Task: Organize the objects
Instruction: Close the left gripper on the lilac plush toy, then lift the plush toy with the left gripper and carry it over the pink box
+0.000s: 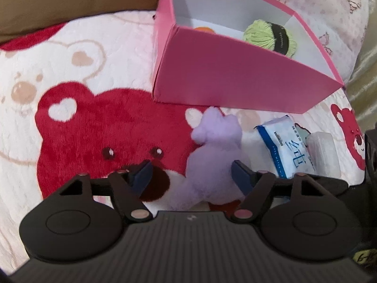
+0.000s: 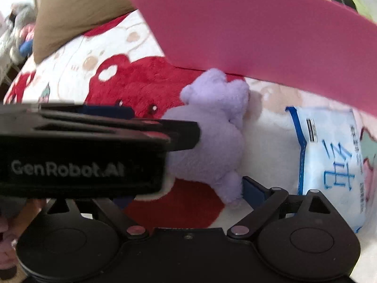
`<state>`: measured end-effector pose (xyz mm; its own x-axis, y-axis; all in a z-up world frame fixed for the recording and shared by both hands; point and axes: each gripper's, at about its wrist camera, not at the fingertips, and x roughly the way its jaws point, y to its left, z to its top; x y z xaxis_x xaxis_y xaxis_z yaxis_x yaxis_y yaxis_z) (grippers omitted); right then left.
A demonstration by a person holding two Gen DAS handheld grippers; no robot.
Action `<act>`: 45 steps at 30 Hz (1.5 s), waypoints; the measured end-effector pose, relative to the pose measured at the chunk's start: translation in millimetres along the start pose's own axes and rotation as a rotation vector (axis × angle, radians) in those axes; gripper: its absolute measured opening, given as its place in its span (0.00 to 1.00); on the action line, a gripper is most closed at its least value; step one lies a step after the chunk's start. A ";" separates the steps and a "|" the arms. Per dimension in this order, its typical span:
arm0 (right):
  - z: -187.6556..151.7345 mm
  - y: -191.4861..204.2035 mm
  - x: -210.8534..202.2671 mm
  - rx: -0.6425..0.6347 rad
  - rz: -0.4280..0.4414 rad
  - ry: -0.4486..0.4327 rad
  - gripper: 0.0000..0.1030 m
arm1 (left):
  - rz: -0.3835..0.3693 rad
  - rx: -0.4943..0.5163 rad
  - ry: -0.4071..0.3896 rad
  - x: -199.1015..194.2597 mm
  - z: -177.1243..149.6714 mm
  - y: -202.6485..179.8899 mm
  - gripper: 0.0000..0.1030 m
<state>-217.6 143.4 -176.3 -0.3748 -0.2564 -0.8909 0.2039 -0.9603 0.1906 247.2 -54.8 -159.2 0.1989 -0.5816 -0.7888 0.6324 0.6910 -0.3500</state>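
Lying on the fleece blanket just in front of the pink box, the purple plush toy is straddled by the left gripper, whose jaws stand partly open. One blue pad is seen at the toy's right flank, possibly touching the fur, while the other stands clear over the red bear print, so no firm hold can be claimed yet. The toy appears to be approached from above and behind so that its soft body can be pinched across the middle.

In the right wrist view the right gripper is held low beside the same toy, its jaws wide apart; the right pad is just by the toy's foot and the left one is hidden behind the other tool's body, and nothing is gripped.

Inside the box a ball of green yarn is seen against the far corner, and a sliver of something orange shows over the near wall; what it is cannot be told. A blue-and-white tissue pack and a pale wrapped packet are left outside, beside the toy, presumably awaiting sorting.
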 end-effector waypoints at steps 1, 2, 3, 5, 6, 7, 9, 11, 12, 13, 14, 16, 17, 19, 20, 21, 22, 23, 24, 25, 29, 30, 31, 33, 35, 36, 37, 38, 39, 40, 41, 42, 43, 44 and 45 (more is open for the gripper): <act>-1.1 -3.1 0.7 0.022 0.012 -0.010 0.98 | -0.011 -0.010 0.004 0.8 -0.9 0.8 0.67; -2.2 -4.7 1.1 0.036 0.027 -0.020 1.00 | -0.024 -0.021 0.008 1.5 -1.4 1.5 0.63; -3.7 -3.9 2.1 0.039 0.029 -0.023 1.00 | -0.034 -0.030 0.014 2.1 -1.8 1.9 0.60; -6.4 2.1 2.9 0.010 0.001 -0.017 1.00 | -0.065 -0.045 0.020 1.9 -1.6 1.5 0.55; -6.9 5.5 3.7 -0.002 -0.014 -0.008 1.00 | -0.078 -0.047 0.022 1.6 -1.4 1.0 0.53; -7.6 8.2 4.8 -0.017 -0.027 -0.001 1.00 | -0.087 -0.052 0.025 1.7 -1.7 1.1 0.51; -8.1 11.5 5.7 -0.042 -0.037 0.008 1.00 | -0.097 -0.063 0.037 3.1 -2.8 1.5 0.47; -7.4 8.0 2.8 -0.024 -0.020 0.006 1.00 | -0.111 -0.082 0.043 3.5 -3.1 4.6 0.44; -7.0 3.8 -0.7 0.006 -0.006 0.000 0.99 | -0.116 -0.092 0.042 3.1 -2.8 6.1 0.43; -7.3 -0.4 -5.0 0.038 0.004 -0.010 0.99 | -0.121 -0.099 0.040 2.8 -2.3 7.7 0.42; -8.4 -3.4 -9.1 0.066 0.009 -0.023 0.97 | -0.124 -0.105 0.037 2.4 -1.6 8.9 0.41; -10.7 -4.7 -17.2 0.079 -0.001 -0.058 0.95 | -0.138 -0.098 0.029 0.7 -0.6 9.0 0.40; -10.8 -3.7 -21.3 0.066 -0.016 -0.086 0.94 | -0.147 -0.096 0.022 -0.7 -0.1 8.4 0.39; -8.4 1.8 -26.2 0.016 -0.043 -0.145 0.94 | -0.157 -0.090 0.015 -1.9 0.2 6.7 0.38; -6.6 4.0 -25.8 -0.007 -0.041 -0.159 0.93 | -0.159 -0.091 0.013 -1.8 0.4 6.4 0.37; -5.3 5.8 -24.3 -0.017 -0.041 -0.164 0.88 | -0.159 -0.094 0.013 -1.1 0.5 6.5 0.36; -5.1 6.8 -21.5 -0.026 -0.043 -0.166 0.87 | -0.158 -0.097 0.015 -0.2 0.6 6.9 0.36; -1.8 5.6 -15.0 -0.036 -0.047 -0.154 0.84 | -0.155 -0.103 0.018 0.9 0.7 7.7 0.35; -2.9 5.5 -11.5 -0.046 -0.059 -0.146 0.80 | -0.154 -0.108 0.021 2.2 0.5 8.5 0.34; -2.5 5.7 -7.2 -0.053 -0.069 -0.143 0.79 | -0.153 -0.114 0.021 3.0 0.2 9.6 0.34; -2.3 6.8 -2.6 -0.103 -0.077 -0.150 0.73 | -0.150 -0.125 0.033 8.6 -0.3 10.7 0.34; -2.4 6.5 -0.6 -0.118 -0.089 -0.147 0.69 | -0.148 -0.128 0.036 9.7 -0.9 10.6 0.34; -3.0 6.9 0.7 -0.130 -0.103 -0.146 0.68 | -0.150 -0.135 0.035 9.9 -1.2 10.7 0.34; -2.9 8.1 -0.3 -0.139 -0.118 -0.152 0.65 | -0.155 -0.130 0.029 8.5 -1.8 9.8 0.34; -0.9 7.9 -2.7 -0.125 -0.120 -0.151 0.63 | -0.173 -0.137 0.024 6.3 -3.1 10.1 0.34; -0.2 8.5 -4.6 -0.124 -0.122 -0.153 0.62 | -0.183 -0.145 0.024 5.4 -3.6 10.7 0.34; -0.1 9.7 -6.2 -0.128 -0.129 -0.156 0.61 | -0.198 -0.160 0.026 4.3 -4.4 12.1 0.34; -0.6 11.9 -7.7 -0.136 -0.137 -0.160 0.61 | -0.213 -0.175 0.030 3.1 -5.2 13.4 0.34; -1.6 13.8 -9.6 -0.147 -0.148 -0.166 0.61 | -0.220 -0.178 0.031 2.1 -5.6 13.6 0.34; -2.1 14.8 -10.4 -0.154 -0.154 -0.168 0.60 | -0.226 -0.178 0.029 0.4 -6.1 13.3 0.34; -2.5 15.0 -12.4 -0.158 -0.156 -0.169 0.60 | -0.228 -0.176 0.024 -1.8 -6.6 12.0 0.34; -2.8 15.8 -14.7 -0.159 -0.157 -0.173 0.60 | -0.228 -0.168 0.016 -3.9 -7.2 10.2 0.34; -1.9 17.4 -15.4 -0.160 -0.157 -0.176 0.60 | -0.226 -0.161 0.012 -5.6 -7.7 8.6 0.34; -1.6 17.5 -17.1 -0.162 -0.157 -0.179 0.60 | -0.223 -0.157 0.010 -6.9 -8.3 7.2 0.34; -1.0 17.5 -18.2 -0.164 -0.155 -0.180 0.60 | -0.221 -0.158 0.013 -7.7 -9.2 6.7 0.34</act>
<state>-206.3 131.4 -157.2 -0.5644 -0.1374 -0.8140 0.2695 -0.9627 -0.0244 243.1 -41.7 -160.1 0.0583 -0.7209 -0.6905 0.5345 0.6067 -0.5883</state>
